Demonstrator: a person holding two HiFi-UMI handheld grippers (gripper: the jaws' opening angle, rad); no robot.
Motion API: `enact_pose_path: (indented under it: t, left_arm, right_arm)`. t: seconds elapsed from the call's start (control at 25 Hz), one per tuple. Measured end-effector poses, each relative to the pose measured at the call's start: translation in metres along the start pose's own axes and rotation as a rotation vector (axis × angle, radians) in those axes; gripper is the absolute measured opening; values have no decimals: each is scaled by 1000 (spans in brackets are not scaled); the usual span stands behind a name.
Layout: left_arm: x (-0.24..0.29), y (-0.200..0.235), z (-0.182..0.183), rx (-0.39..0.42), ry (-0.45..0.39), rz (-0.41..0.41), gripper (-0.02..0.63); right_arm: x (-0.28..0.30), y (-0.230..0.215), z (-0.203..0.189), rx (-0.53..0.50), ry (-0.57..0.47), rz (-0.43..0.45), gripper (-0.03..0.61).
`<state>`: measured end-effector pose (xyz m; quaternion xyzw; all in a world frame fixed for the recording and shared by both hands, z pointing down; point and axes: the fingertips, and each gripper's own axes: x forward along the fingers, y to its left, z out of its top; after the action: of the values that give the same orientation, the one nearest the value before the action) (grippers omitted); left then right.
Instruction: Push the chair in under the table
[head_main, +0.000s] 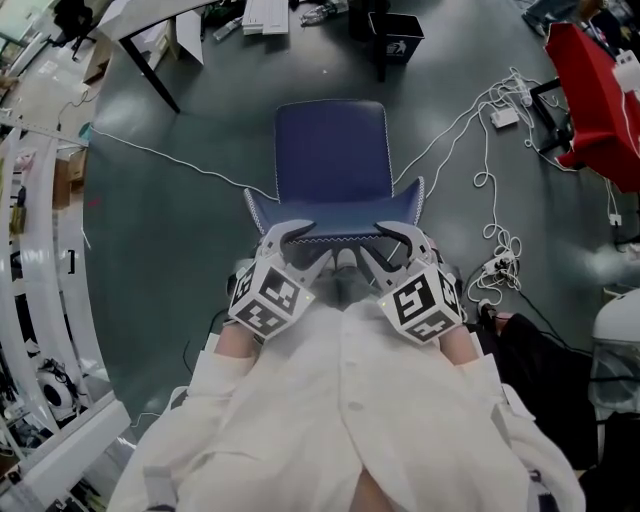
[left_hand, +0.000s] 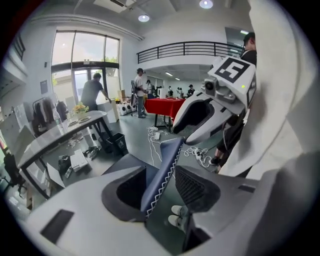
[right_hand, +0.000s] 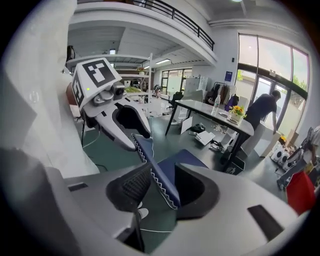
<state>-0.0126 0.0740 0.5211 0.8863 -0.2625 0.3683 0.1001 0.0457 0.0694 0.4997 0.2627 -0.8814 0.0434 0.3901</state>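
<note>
Person wears a loose, creased white long-sleeved button-front shirt (head_main: 345, 420) with small buttons down the middle. Pale shoes (left_hand: 176, 216) below. Left tool (head_main: 303, 245): light grey moulded plastic, two curved hook-like jaws, black ribbed pads (left_hand: 194, 186) set into the inner faces. Behind the jaws sits a white cube with black square markers (head_main: 266, 298) on its faces. Right tool (head_main: 373, 245): same grey shell, same dark pads, its own marker cube (head_main: 420, 302). In the left gripper view the right tool's housing shows a small green light (left_hand: 243, 86) and round lens-like parts just under the cube.
</note>
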Motion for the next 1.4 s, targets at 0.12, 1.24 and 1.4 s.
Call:
enact_pose_path:
  t: [0.12, 1.24, 1.4]
  left_arm:
    - [1, -3, -10, 19, 25, -2, 172]
    - [23, 11, -39, 100, 124, -20, 141]
    - [26, 14, -37, 101, 120, -13, 142]
  right_arm:
    - [3, 4, -5, 4, 15, 9, 129]
    - [41, 2, -34, -51, 154, -5, 136]
    - [42, -3, -34, -27, 158, -8, 137]
